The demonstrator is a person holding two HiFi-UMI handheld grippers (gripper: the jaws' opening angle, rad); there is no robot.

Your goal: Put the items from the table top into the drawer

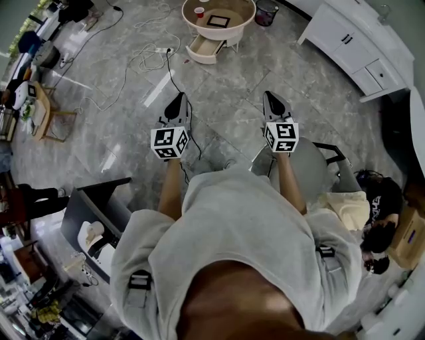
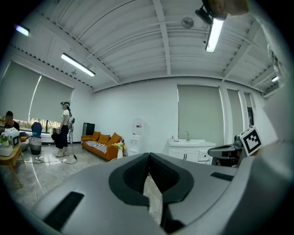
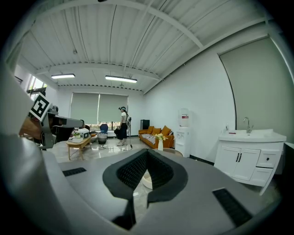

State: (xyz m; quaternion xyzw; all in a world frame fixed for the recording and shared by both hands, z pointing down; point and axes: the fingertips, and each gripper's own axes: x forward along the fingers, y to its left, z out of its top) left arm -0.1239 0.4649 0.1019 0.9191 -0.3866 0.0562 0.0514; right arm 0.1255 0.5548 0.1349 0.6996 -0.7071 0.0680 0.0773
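Observation:
A round pale table (image 1: 244, 20) stands far ahead on the floor, seen in the head view. On its top are a red cup (image 1: 199, 12) and a flat dark-framed item (image 1: 218, 20). Its drawer (image 1: 201, 49) is pulled out at the front left. My left gripper (image 1: 179, 99) and right gripper (image 1: 271, 97) are held side by side, well short of the table, pointing toward it. The jaws of the left gripper (image 2: 148, 155) meet, with nothing between them. The right gripper (image 3: 147, 151) is likewise shut and empty; a pale bit of the table (image 3: 146, 180) shows below its tips.
Cables (image 1: 154, 56) trail over the grey floor between me and the table. White cabinets (image 1: 358, 40) line the right wall, with a dark bin (image 1: 267, 12) near the table. A grey chair (image 1: 319, 166) is at my right. A person (image 2: 64, 129) stands by an orange sofa (image 2: 103, 144).

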